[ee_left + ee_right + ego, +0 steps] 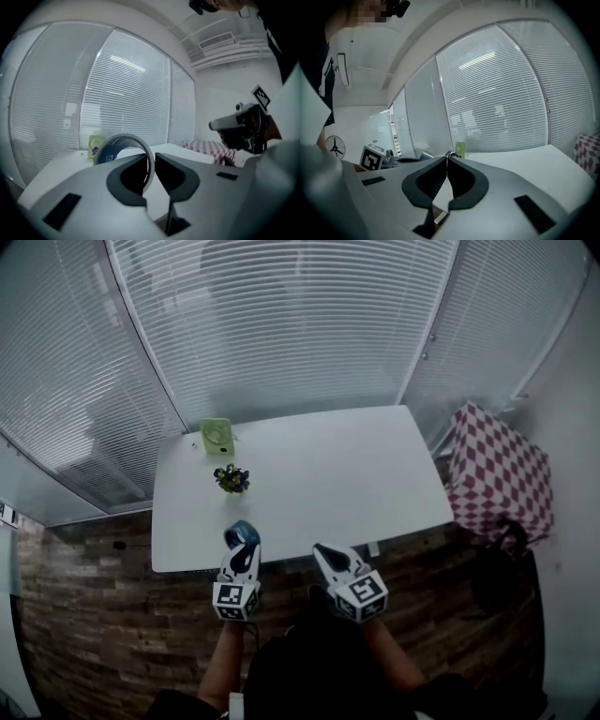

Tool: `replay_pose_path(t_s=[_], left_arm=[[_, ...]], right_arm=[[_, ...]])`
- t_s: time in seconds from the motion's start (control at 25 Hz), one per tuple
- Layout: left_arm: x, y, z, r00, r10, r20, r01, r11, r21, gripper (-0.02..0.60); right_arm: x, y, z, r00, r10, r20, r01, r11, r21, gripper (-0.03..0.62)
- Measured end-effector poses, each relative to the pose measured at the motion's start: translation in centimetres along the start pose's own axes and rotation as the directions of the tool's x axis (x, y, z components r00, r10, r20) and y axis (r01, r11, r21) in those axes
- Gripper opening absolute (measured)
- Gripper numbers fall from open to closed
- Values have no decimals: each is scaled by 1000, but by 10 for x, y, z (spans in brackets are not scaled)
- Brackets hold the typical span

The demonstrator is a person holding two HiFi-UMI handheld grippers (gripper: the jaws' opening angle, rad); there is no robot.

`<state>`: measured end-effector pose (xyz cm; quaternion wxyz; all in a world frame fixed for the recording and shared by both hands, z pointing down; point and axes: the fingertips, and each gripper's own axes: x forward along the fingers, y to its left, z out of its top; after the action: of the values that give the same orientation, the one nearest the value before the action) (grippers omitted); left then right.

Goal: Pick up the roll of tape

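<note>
The roll of tape (241, 534) is a thin ring with a blue inner face and pale rim. My left gripper (243, 542) is shut on its wall and holds it up over the near edge of the white table (309, 474). In the left gripper view the roll of tape (123, 145) stands upright between the jaws, its right side pinched at the tips of the left gripper (151, 161). My right gripper (325, 554) hovers beside it at the table's near edge, jaws closed with nothing between them; in its own view the right gripper (447, 158) has its tips touching.
A small green fan (217, 435) and a little potted plant (232, 478) stand on the table's far left. A red-and-white chequered box (502, 474) sits to the right of the table. White blinds (281, 324) cover the windows behind; wood flooring (94, 615) lies below.
</note>
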<state>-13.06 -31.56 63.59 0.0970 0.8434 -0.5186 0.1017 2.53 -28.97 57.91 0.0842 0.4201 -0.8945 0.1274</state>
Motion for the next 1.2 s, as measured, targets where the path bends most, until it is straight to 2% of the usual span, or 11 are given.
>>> replay_pose_path(t_s=[0.08, 0.2, 0.32, 0.52, 0.72, 0.88, 1.0, 1.2], left_arm=[[-10, 2, 12, 1000, 12, 28, -12, 1000, -16, 51], [-19, -4, 32, 997, -22, 77, 22, 1000, 0, 49], [-26, -9, 40, 996, -44, 76, 42, 999, 21, 49], [-36, -21, 50, 991, -67, 116, 68, 998, 0, 49], [-38, -31, 59, 989, -96, 110, 94, 995, 27, 49], [-41, -38, 65, 985, -128, 113, 124, 992, 40, 49], [-40, -38, 55, 984, -134, 113, 128, 990, 60, 49], [-41, -40, 59, 981, -144, 128, 138, 989, 55, 49]], right_arm=[[0, 0, 0, 1000, -3, -6, 3, 1000, -20, 9], [-1, -4, -6, 1000, -21, -23, 20, 999, -34, 9], [0, -2, -5, 1000, -11, -10, 11, 998, -55, 9], [-3, 1, -3, 1000, -14, -16, 13, 998, -65, 9], [-4, -12, -5, 998, -58, -5, 58, 997, -51, 8], [-4, -4, -3, 999, -36, -1, 36, 996, -76, 8], [-5, -3, -1, 999, -35, 3, 35, 997, -62, 8], [-11, -17, 1, 996, -90, 12, 91, 992, -91, 8]])
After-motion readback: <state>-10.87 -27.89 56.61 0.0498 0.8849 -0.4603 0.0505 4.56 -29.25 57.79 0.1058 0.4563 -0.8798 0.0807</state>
